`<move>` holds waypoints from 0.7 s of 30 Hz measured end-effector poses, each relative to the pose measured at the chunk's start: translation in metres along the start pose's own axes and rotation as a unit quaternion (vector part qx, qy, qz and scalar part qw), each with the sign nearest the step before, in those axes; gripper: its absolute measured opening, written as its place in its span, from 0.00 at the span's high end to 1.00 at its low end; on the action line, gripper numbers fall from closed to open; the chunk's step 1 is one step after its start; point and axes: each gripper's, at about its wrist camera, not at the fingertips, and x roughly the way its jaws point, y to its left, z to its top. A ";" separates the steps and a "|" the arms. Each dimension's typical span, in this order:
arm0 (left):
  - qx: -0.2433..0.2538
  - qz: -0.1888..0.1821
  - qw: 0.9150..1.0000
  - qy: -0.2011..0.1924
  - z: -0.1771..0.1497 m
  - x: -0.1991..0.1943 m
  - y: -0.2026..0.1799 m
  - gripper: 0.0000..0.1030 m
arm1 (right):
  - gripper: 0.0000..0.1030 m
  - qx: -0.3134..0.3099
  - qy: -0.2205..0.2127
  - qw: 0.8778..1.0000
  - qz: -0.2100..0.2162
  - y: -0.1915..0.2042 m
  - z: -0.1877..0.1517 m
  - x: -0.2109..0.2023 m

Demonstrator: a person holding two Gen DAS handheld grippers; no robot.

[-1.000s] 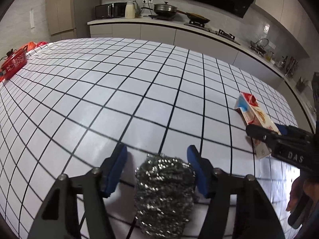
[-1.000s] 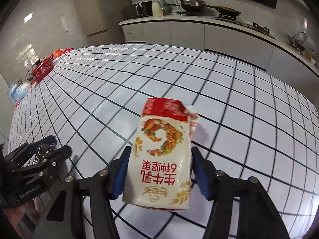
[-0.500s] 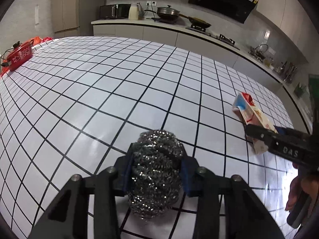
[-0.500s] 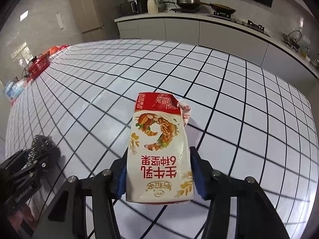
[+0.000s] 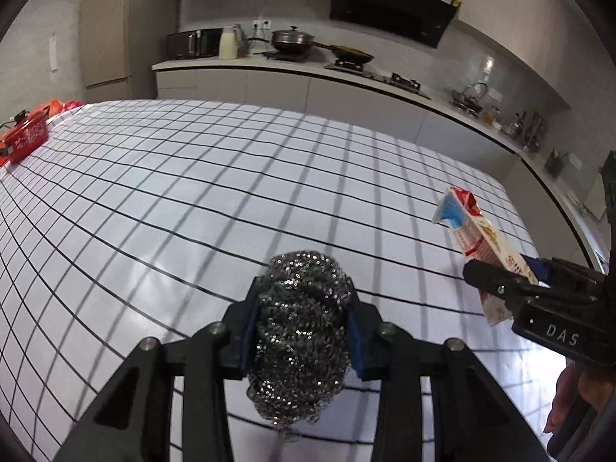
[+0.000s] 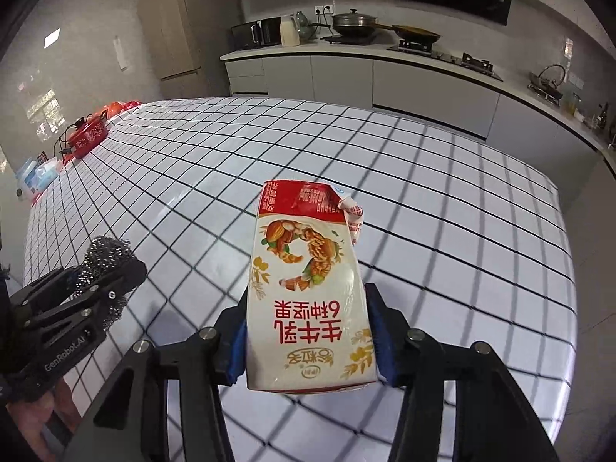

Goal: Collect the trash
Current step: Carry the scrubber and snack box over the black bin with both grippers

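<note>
1. Two grippers in play, both loaded, both held above the checked tabletop (image 5: 161,200).
2. Far left we see a red pot (image 6: 87,133) near the table's left edge, with red-orange stuff behind it and some blue-white packs nearer the corner, too blurred to name.
3. Left gripper (image 5: 302,327): its blue pads are pressed into the sides of a steel wool scourer (image 5: 302,331), which bulges out above and below them. We read that as a firm pinch, scourer off the table.
4. From the right wrist view we see the same left gripper (image 6: 104,269) at lower left, scourer (image 6: 106,258) sticking out past the fingertips.
5. Right gripper (image 6: 308,331): pinching a milk carton (image 6: 310,288) across its lower half, one blue pad flat on each side. Its figure has drifted down over the last second, so the jaws have just been closing, with the carton between them.
6. Carton is clear of the table, printed face toward the camera, text upside down, torn top flap pointing away from us.
7. In the left wrist view we see the right gripper (image 5: 516,281) at the right edge, carton (image 5: 473,231) angled up and left out of it.
8. Behind the table: kitchen counter (image 6: 385,57) with a lidded pan, a frying pan and a microwave.
</note>
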 end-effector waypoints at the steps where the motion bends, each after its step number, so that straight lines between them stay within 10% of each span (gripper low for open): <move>1: 0.005 -0.001 1.000 0.000 -0.003 -0.003 -0.007 0.62 | 0.47 0.000 -0.001 1.000 -0.001 -0.003 -0.003 -0.005; 21: 0.077 -0.055 0.996 0.001 -0.056 -0.054 -0.148 0.62 | 0.48 0.056 -0.031 0.998 -0.020 -0.114 -0.111 -0.143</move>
